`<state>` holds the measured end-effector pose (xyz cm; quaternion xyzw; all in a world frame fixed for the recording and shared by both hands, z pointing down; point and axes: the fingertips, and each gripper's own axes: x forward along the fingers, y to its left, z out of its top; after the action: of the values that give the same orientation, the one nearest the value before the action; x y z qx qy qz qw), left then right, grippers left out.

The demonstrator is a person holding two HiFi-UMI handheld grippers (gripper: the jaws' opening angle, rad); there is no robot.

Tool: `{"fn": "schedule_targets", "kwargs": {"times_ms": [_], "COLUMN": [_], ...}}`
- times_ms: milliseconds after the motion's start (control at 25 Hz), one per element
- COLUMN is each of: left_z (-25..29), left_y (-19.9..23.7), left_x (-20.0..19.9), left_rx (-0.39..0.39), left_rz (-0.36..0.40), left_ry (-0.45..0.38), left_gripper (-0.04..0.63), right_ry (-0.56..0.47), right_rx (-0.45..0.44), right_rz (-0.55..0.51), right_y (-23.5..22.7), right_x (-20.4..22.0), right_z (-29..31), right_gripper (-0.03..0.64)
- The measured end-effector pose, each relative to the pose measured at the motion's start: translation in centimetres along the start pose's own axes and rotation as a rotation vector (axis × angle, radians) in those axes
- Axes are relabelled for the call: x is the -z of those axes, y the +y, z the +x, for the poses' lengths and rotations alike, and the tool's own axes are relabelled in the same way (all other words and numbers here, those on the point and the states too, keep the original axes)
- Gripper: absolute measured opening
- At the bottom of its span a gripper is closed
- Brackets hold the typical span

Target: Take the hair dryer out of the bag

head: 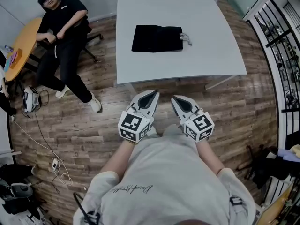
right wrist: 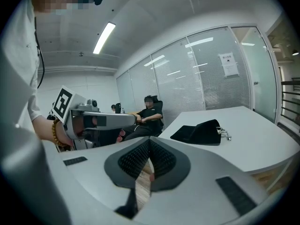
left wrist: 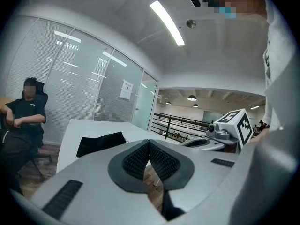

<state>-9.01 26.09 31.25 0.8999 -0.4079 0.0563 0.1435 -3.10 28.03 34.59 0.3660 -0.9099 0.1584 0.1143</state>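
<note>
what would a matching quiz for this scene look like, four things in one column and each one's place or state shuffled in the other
Things:
1. black bag
2. seated person
3. left gripper
4. orange table

Places or states:
a. fingers shut and empty, over the wood floor, short of the table edge
b. at the left edge of the head view
c. lying flat on the white table
d. sitting left of the white table

Pairs: 1-c, 2-d, 3-a, 4-b
</note>
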Motion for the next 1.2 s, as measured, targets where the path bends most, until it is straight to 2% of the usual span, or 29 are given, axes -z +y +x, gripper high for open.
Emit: {"fn": "schedule_targets", "kwargs": {"times_ms": [160, 520, 880, 1040, 1200], "left_z": [-0.2, 1.8, 6.8, 9.9, 13.1], "left_y": [0.7, 2.0, 4.9, 6.4, 8.2], "left_x": [0.4, 0.2, -1.5, -2.7, -3.7], "left_rx": [0.010, 0.025, 0.016, 0.024, 0.004], "left_rz": [-0.021, 0.001, 0.016, -0.018, 0.002], "left_ry": [0.005, 0.009, 0.006, -0.008, 0.003], "left_gripper": [0.011, 0.011, 0.011, 0.011, 0.011], "right_ry": [0.003, -0.016, -0.029, -0.021, -0.013], "right_rx": [-0.010, -0.016, -0.033, -0.058, -0.075], "right_rz": [0.019, 0.029, 0.023, 0.040, 0.034], "right_y": [0.4, -1.8, -6.4, -9.4, -12.7], "right_x": [0.1, -0.8, -3.0, -4.0, -5.2], "right_z": [0.4, 1.6, 5.3, 7.1, 8.9], "right_gripper": [0.023, 0.023, 0.023, 0.023, 0.023]}}
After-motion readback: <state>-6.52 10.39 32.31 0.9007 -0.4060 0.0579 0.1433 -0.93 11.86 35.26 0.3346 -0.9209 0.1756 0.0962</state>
